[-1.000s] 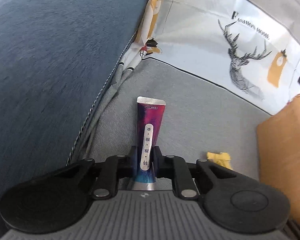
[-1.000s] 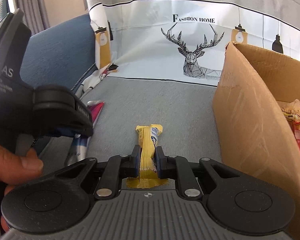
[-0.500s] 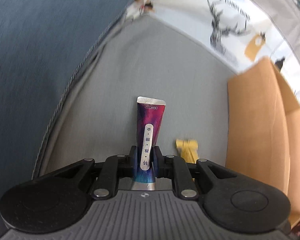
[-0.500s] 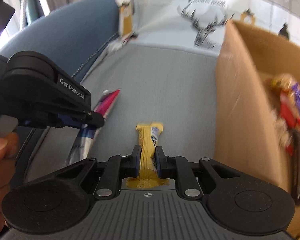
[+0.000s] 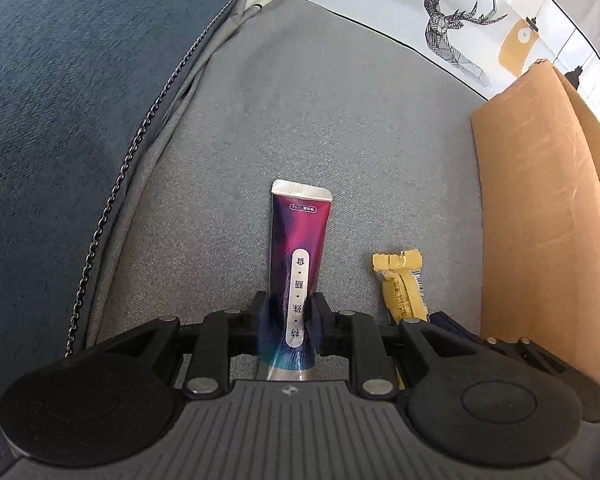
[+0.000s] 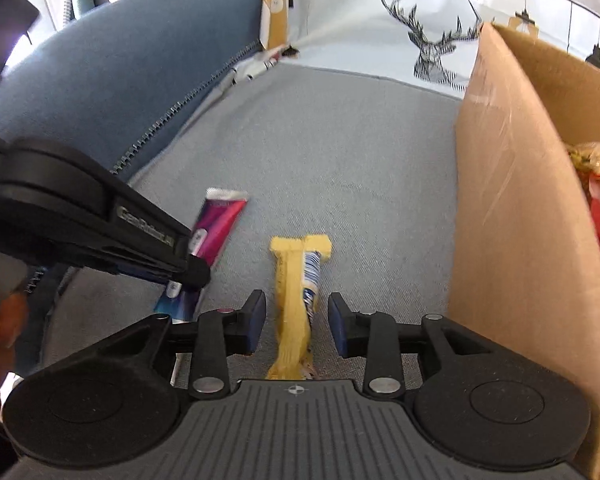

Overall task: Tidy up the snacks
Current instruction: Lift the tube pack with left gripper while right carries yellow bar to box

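Now, from my left wrist camera, my left hand-held gripper has just been opening a little, and the purple snack stick stands between its jaws, reaching straight ahead of the fingertips. The pads look as if they only just touch the wrapper, so I judge the grip is loosening rather than firm. Below the stick lies the grey sofa seat. Just to the right of my jaws sits the yellow snack bar, and further right rises the wall of the cardboard box.

From my right wrist camera, my right hand-held gripper has also just been opening. Its jaws stand apart now, with clear gaps either side of the yellow snack bar, which lies between them on the seat, pointing away from me. To the left and slightly ahead, my left hand-held gripper crosses the picture with the purple snack stick in it. The cardboard box stands close on the right, with wrapped snacks showing inside.

To set both down well, I would open each pair of jaws fully before lifting away, so neither wrapper snags a pad and drags. I would keep the two lying parallel, side by side.
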`<state>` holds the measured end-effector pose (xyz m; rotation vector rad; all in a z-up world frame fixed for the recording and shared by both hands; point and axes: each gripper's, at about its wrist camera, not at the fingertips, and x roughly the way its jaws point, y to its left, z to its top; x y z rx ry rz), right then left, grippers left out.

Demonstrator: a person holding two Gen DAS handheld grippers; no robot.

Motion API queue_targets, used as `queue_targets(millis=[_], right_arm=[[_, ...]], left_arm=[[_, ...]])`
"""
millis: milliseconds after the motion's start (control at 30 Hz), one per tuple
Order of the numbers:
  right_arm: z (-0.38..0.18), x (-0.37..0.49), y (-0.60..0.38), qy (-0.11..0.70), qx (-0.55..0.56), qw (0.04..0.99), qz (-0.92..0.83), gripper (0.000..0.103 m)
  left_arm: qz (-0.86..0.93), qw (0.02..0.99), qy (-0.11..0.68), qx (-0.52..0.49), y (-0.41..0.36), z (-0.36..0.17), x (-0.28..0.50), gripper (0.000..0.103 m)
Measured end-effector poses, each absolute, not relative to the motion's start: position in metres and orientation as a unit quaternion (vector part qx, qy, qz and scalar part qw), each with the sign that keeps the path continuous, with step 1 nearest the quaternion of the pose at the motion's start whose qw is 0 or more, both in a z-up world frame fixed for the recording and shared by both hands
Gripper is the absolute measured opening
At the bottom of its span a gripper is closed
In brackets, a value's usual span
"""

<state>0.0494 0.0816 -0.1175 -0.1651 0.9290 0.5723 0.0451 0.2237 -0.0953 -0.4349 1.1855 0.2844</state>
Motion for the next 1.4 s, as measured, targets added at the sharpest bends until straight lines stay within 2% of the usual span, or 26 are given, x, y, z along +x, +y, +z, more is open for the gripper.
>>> queue_targets(millis=[300, 400, 467, 633, 700, 733, 767, 800, 900, 1100, 1400], right_arm=[[-0.125, 0.053, 0.082, 0.453, -0.084, 0.846, 0.268, 0.036], [-0.125, 0.055, 0.085, 0.45, -0.089, 0.847, 0.268, 0.036], [-0.125, 0.056, 0.084, 0.45, -0.086, 0.848, 0.265, 0.036], [-0.126, 0.055, 0.085, 0.446, -0.094, 0.849, 0.265, 0.035], [-0.126, 0.055, 0.085, 0.444, -0.098, 0.85, 0.265, 0.031], [-0.125, 0.054, 0.085, 0.442, -0.1, 0.851, 0.266, 0.025], [-0.125, 0.054, 0.085, 0.44, -0.103, 0.851, 0.266, 0.022], [-0.125, 0.054, 0.084, 0.439, -0.104, 0.852, 0.266, 0.02], [-0.123, 0.054, 0.082, 0.437, -0.104, 0.853, 0.267, 0.017], [-0.11, 0.047, 0.073, 0.409, -0.09, 0.866, 0.274, 0.016], [-0.07, 0.037, 0.047, 0.342, -0.059, 0.897, 0.274, 0.016]], left_arm=[[0.135, 0.801, 0.553, -0.183, 0.22, -0.096, 0.047, 0.027], [0.141, 0.804, 0.551, -0.174, 0.219, -0.095, 0.048, 0.036], [0.146, 0.805, 0.552, -0.164, 0.218, -0.095, 0.049, 0.037], [0.142, 0.806, 0.558, -0.138, 0.212, -0.097, 0.051, 0.037], [0.14, 0.807, 0.56, -0.122, 0.208, -0.097, 0.052, 0.037], [0.14, 0.808, 0.561, -0.114, 0.206, -0.098, 0.053, 0.037], [0.14, 0.809, 0.561, -0.106, 0.204, -0.098, 0.054, 0.031], [0.142, 0.81, 0.56, -0.099, 0.204, -0.098, 0.052, 0.026], [0.148, 0.815, 0.553, -0.091, 0.204, -0.096, 0.05, 0.019], [0.147, 0.829, 0.527, -0.117, 0.205, -0.086, 0.045, 0.017], [0.146, 0.869, 0.432, -0.192, 0.21, -0.052, 0.025, 0.016]])
